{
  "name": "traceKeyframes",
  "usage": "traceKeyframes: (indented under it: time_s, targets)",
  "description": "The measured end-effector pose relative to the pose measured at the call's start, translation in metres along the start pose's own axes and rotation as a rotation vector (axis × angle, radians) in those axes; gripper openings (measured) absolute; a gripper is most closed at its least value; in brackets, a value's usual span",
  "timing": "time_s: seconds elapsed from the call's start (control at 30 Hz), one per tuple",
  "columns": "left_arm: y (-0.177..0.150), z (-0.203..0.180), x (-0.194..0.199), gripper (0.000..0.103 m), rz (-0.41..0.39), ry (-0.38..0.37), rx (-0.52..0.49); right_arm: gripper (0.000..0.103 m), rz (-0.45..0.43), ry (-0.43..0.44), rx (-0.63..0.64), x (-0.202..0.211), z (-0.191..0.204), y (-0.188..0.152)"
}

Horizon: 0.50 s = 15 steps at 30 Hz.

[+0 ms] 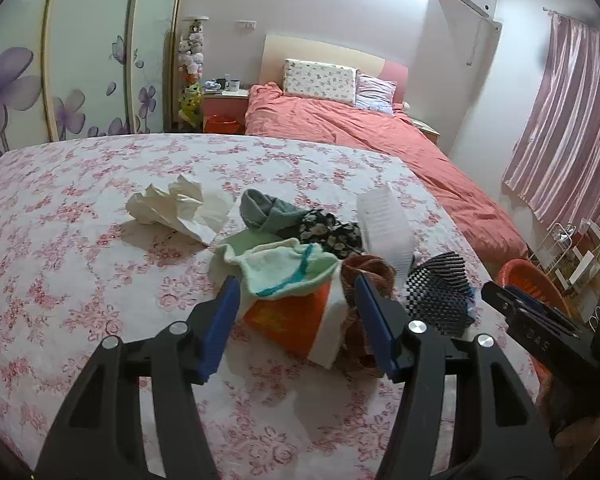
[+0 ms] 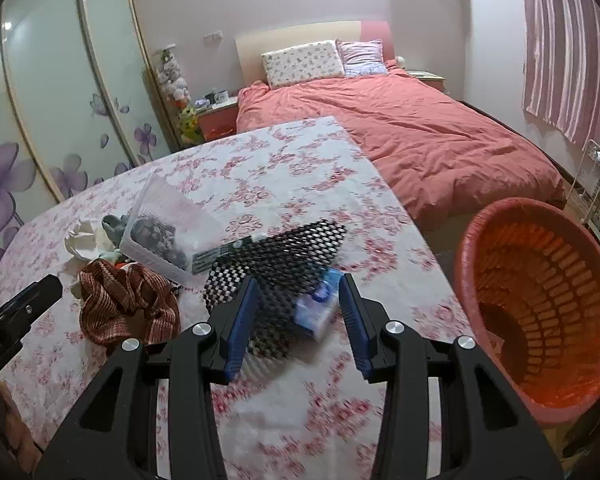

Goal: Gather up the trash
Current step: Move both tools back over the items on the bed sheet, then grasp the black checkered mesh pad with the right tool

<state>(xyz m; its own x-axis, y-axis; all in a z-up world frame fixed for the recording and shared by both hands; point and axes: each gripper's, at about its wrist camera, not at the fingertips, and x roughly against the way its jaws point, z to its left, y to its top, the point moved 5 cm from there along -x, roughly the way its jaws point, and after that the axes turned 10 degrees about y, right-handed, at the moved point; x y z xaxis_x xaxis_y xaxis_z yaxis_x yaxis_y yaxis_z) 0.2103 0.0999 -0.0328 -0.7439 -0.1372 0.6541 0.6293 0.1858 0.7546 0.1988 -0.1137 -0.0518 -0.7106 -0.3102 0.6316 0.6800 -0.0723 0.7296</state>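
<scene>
On the floral tablecloth (image 1: 80, 280) lies a heap of litter and cloth. In the left wrist view, crumpled white paper (image 1: 164, 208) sits at the far left, with a green-white sock (image 1: 284, 266) over an orange-and-white packet (image 1: 296, 320). My left gripper (image 1: 296, 284) is open, its blue pads either side of that packet without touching it. In the right wrist view, my right gripper (image 2: 299, 282) is open above a black mesh sheet (image 2: 276, 252) and a blue-white packet (image 2: 318, 308). Neither gripper holds anything.
An orange slotted basket (image 2: 540, 300) stands off the table's right edge. A clear plastic tub (image 2: 168, 228), a brown striped cloth (image 2: 128, 300), a grey sock (image 1: 264, 210) and a black floral sock (image 1: 332, 232) lie in the heap. A red bed (image 2: 420, 140) is beyond.
</scene>
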Motion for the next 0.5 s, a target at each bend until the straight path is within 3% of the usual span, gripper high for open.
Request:
traceKeyframes:
  time_s: [0.5]
  targets:
    - [-0.007, 0.011, -0.019, 0.059, 0.018, -0.026, 0.009, 0.043, 0.035, -0.022, 0.038, -0.03, 0.012, 0.001]
